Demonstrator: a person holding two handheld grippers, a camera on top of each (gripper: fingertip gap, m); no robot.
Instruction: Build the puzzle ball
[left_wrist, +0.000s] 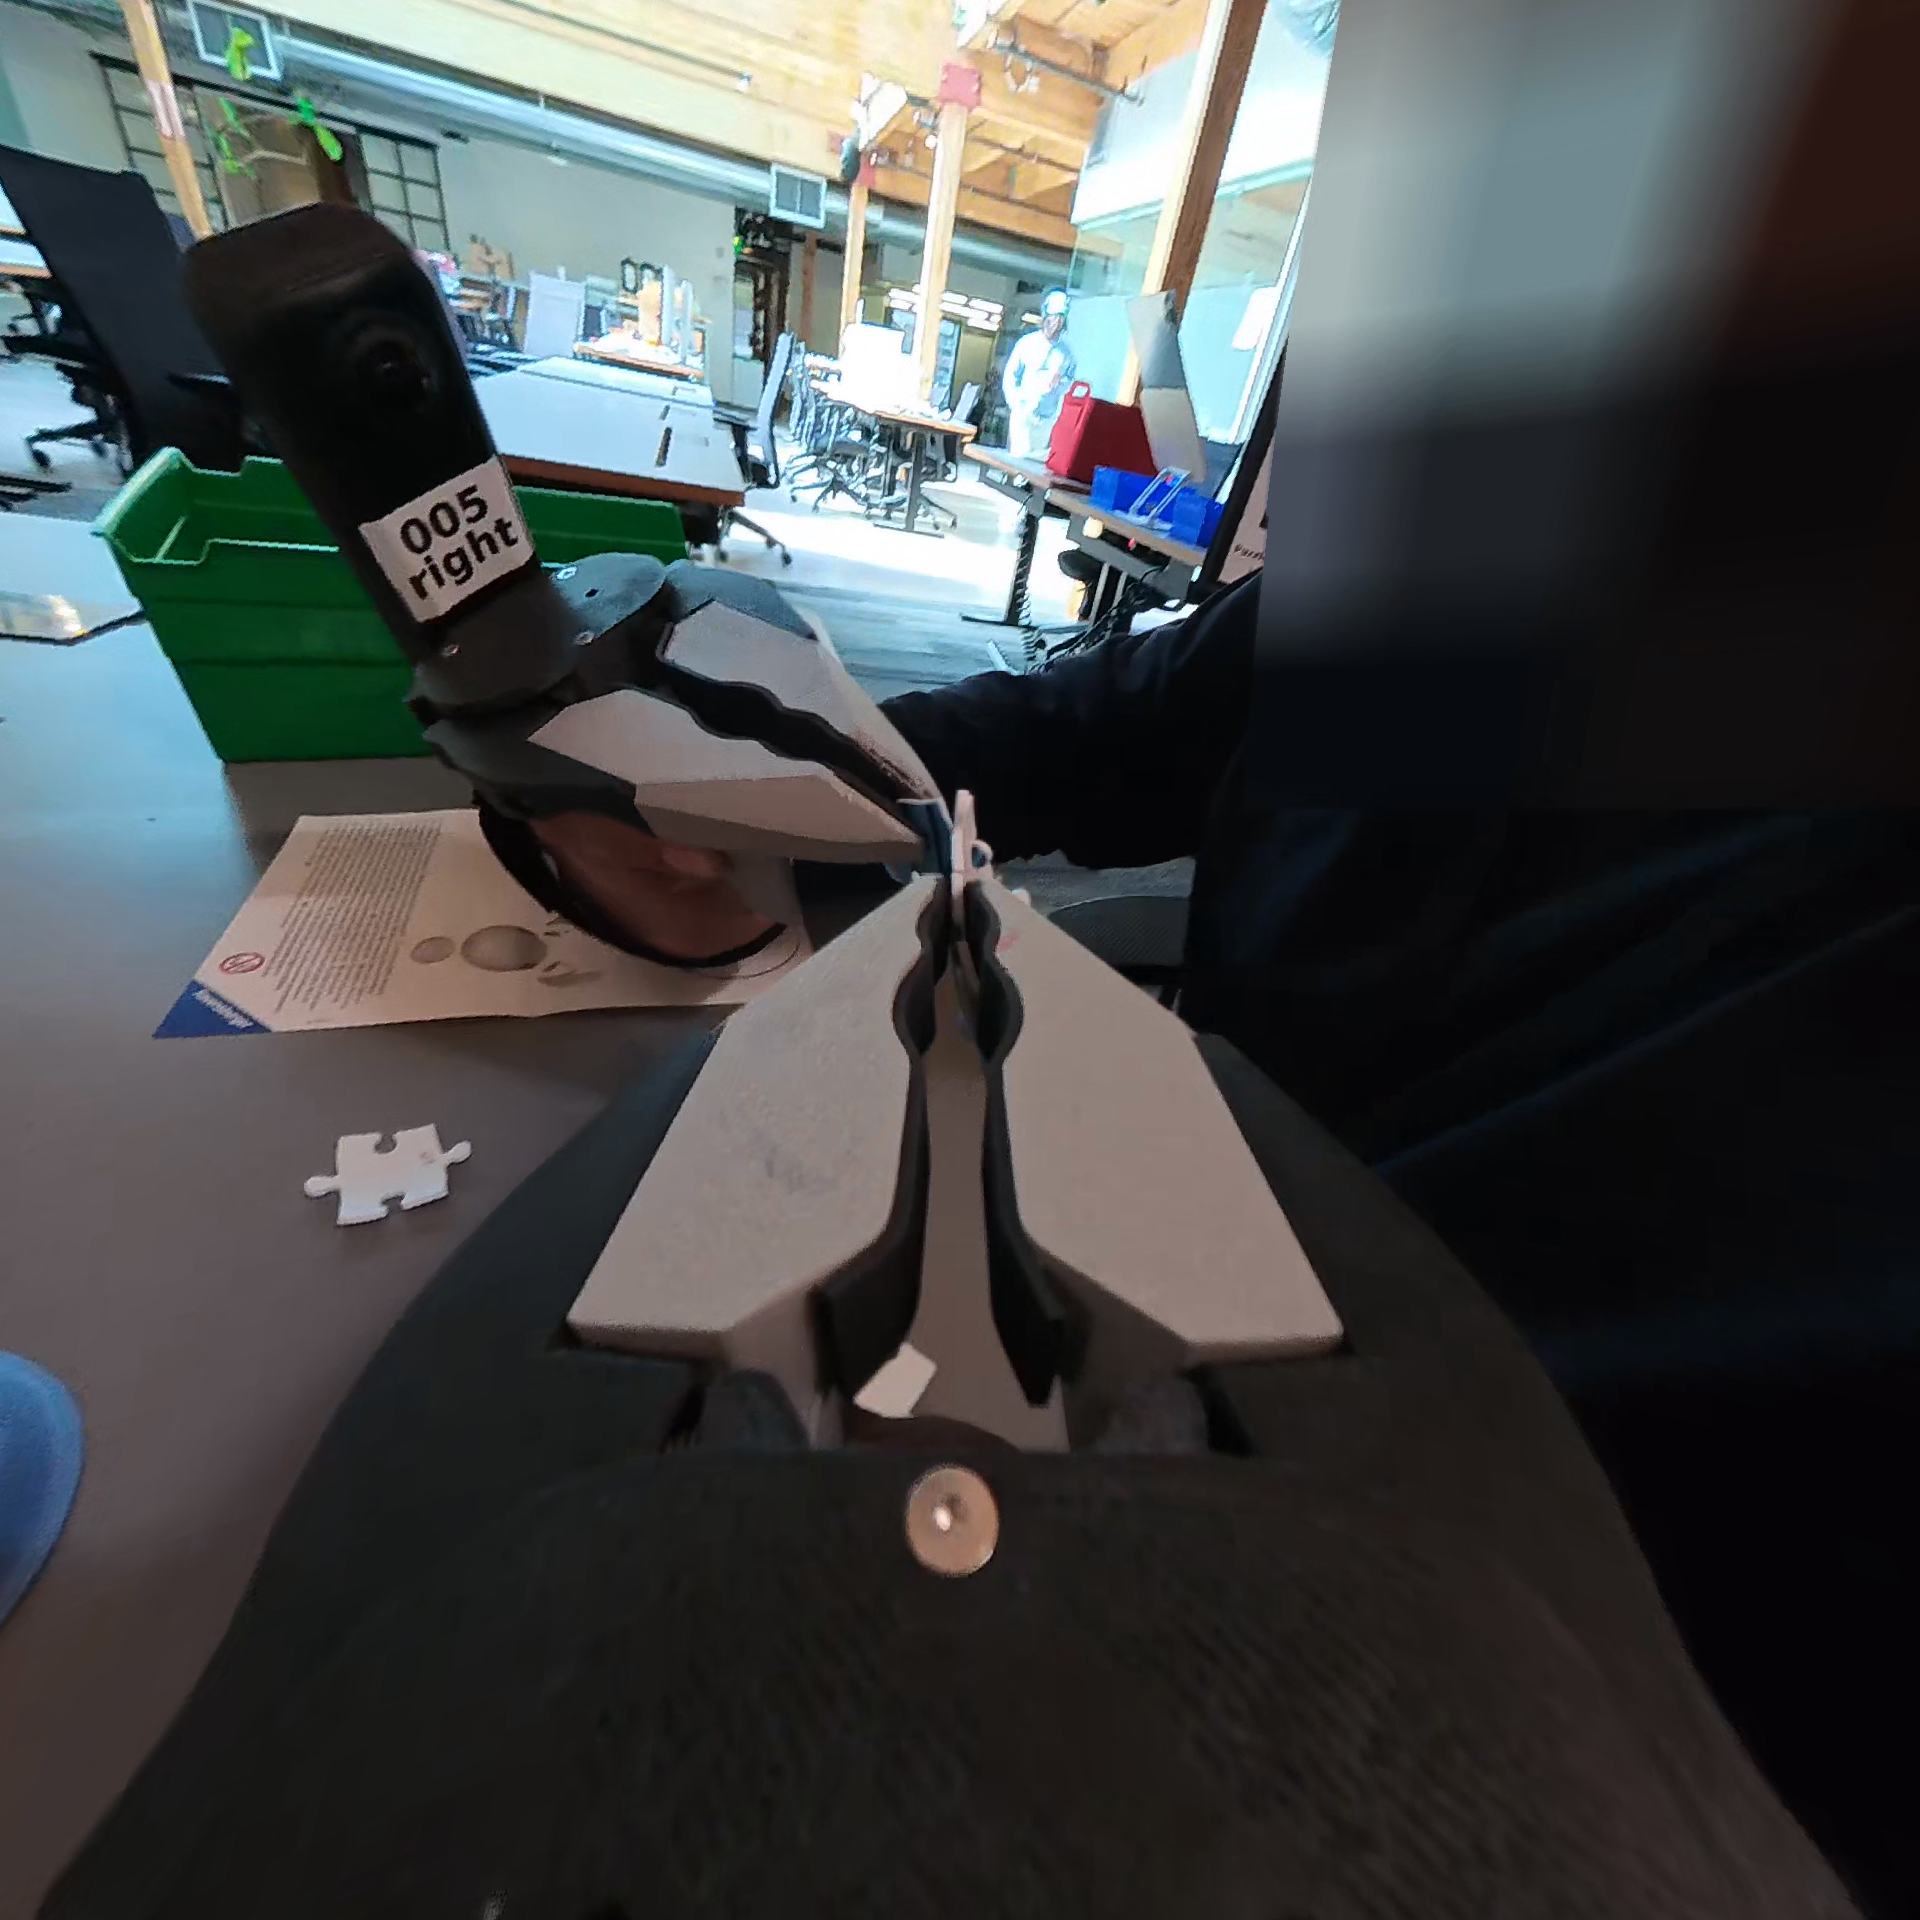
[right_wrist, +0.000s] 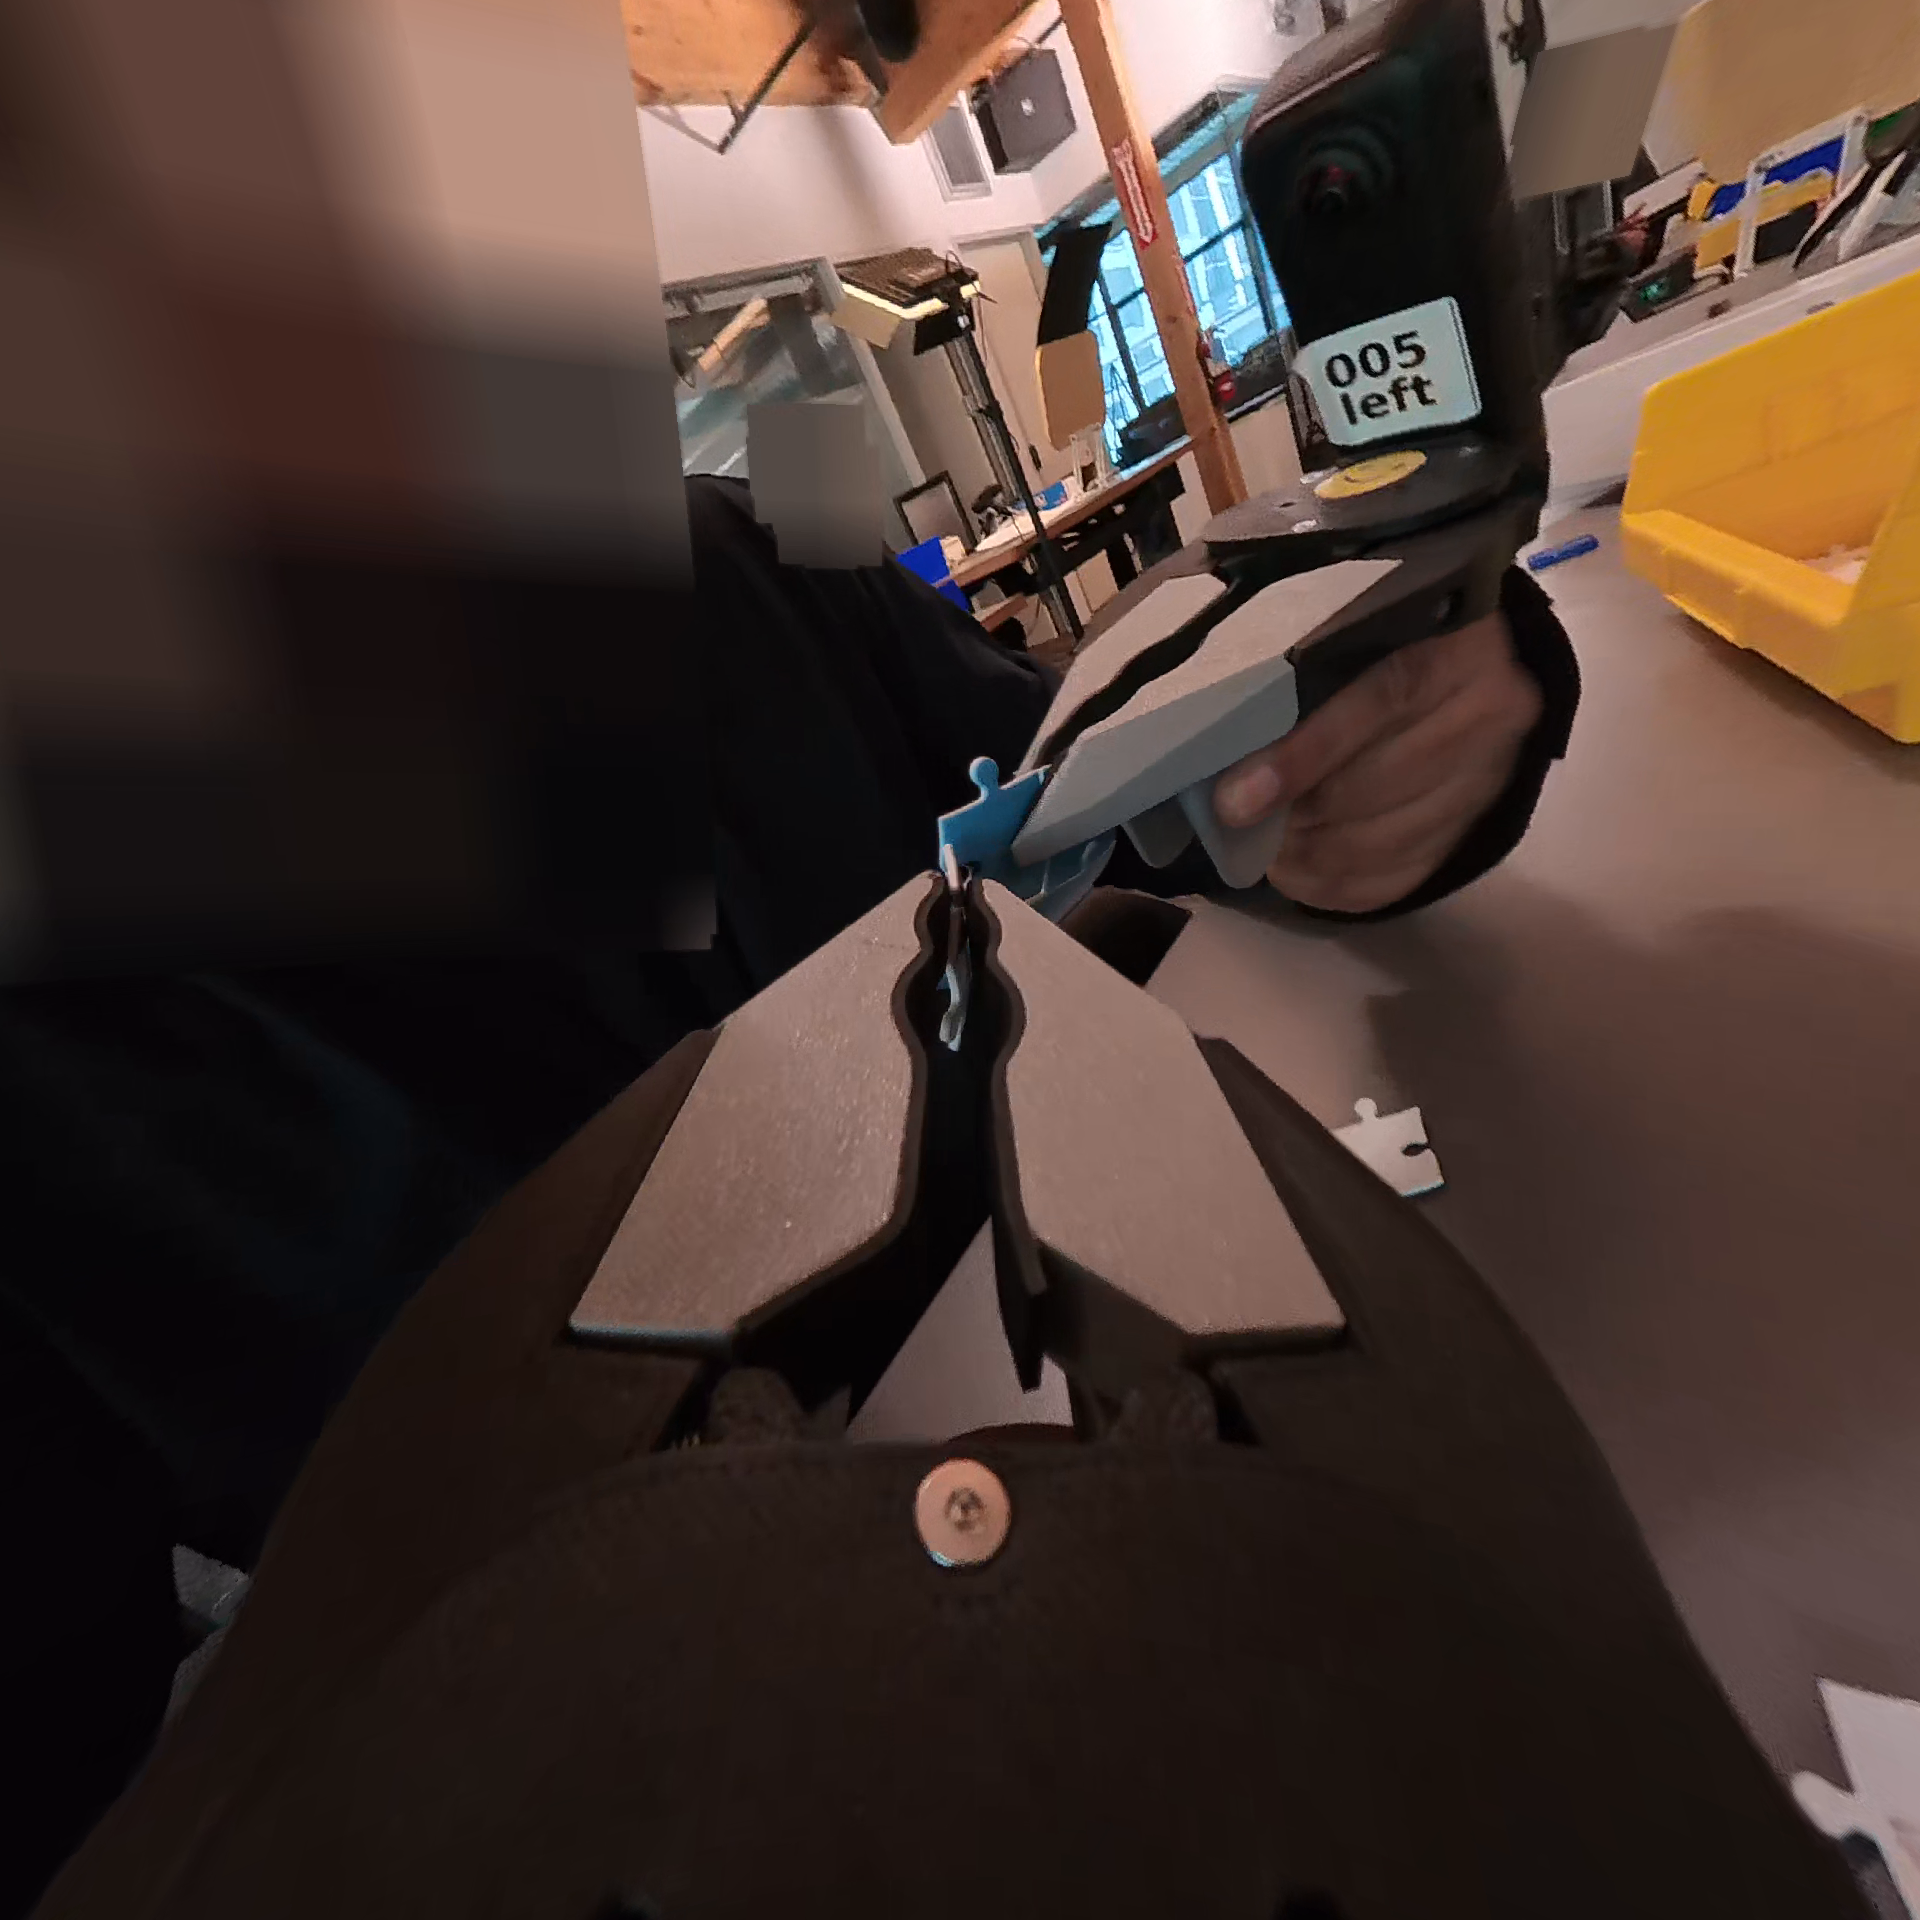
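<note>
Left gripper (left_wrist: 951, 914): jaws closed on a blue piece (right_wrist: 982, 821), held edge-on above the table's near edge
Right gripper (right_wrist: 958, 894): jaws pinched on a second piece (right_wrist: 953, 1003), thin, seen edge-on; tips of both grippers meet, pieces touching, presumably to lock tab into slot in mid-air
Loose piece (left_wrist: 387, 1172): white side up, flat on the table, well apart from the grippers, likely awaiting its turn
Leaflet (left_wrist: 416, 925): flat behind it
Table (left_wrist: 156, 1247): grey, matte
Green bin (left_wrist: 260, 613) and yellow bin (right_wrist: 1787, 540): at the table's far sides
Room: open workshop, timber posts, desks, chairs
</note>
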